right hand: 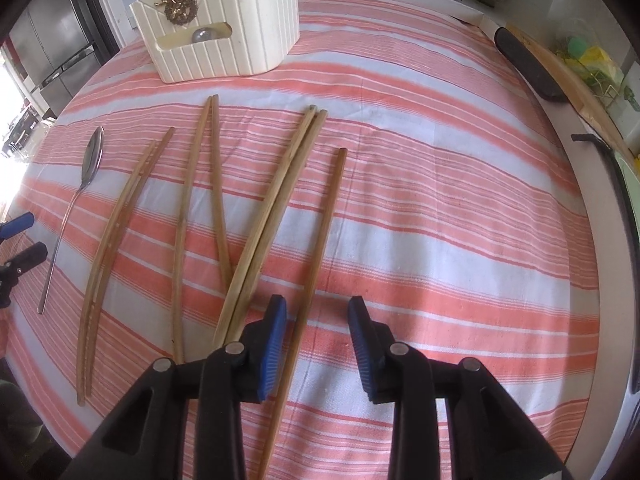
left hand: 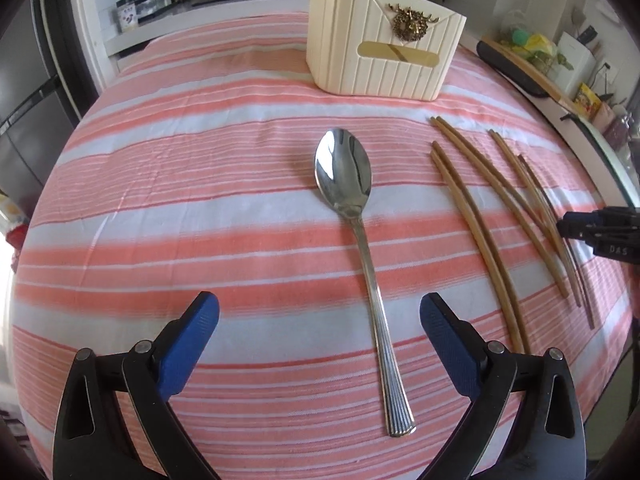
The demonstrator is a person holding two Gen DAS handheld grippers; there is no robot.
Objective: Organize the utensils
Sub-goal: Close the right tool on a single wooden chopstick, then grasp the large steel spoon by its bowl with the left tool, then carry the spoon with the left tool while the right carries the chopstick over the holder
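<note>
Hovering my open right gripper (right hand: 317, 308) over the lone chopstick (right hand: 320, 248) that runs near-to-far, just inside its left pad, while the holder (right hand: 240, 24) sits far left.

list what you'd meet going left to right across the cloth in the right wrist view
left gripper → spoon → leftmost chopstick pair → crossed chopsticks in the middle, order unclear → single chopstick between the right gripper fingers
</note>
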